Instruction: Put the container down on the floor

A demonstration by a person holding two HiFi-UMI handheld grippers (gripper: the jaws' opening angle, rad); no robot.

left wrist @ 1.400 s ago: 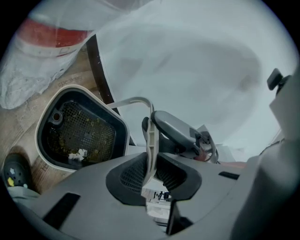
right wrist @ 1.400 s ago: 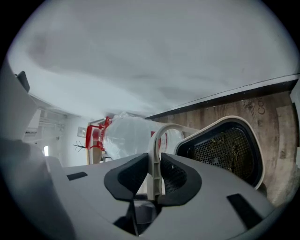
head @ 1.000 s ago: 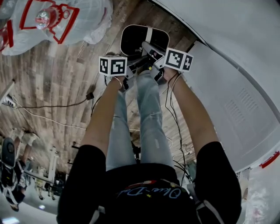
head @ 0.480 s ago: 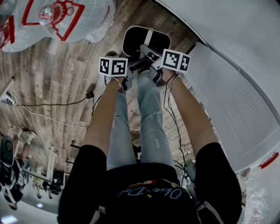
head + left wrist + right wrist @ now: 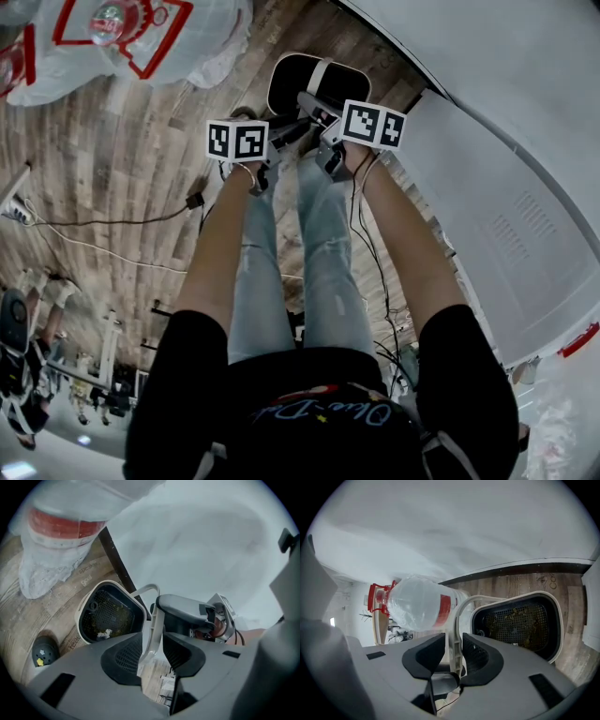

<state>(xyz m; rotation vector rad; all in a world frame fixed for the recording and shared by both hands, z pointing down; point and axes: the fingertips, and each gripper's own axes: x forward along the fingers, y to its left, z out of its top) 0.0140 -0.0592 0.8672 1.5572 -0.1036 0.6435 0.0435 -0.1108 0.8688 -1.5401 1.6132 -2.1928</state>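
The container, a white bin with a black mesh lining, is sitting on the wooden floor at the far end of the scene, beyond the person's knees and close to the dark skirting of the white wall on the right. Its thin white handle is arching up toward the near side. Inside, the mesh is carrying a scatter of yellowish-green specks, possibly dried crumbs though the view is too coarse to be sure, and a small white scrap is lying at the near edge of the lining. The left gripper and the right gripper are both reaching in over the near rim, side by side, and each is straddling the handle. The jaws of both have just been opening. In the left gripper view the fingers are standing spread with the handle strip passing loosely between the pads, and the right gripper view is showing the same, with a clear gap on one side of the strip. To the far left a bagged bottle with a red label is lying on the floor, well apart from the container. A small black round object is resting on the boards just left of the bin.
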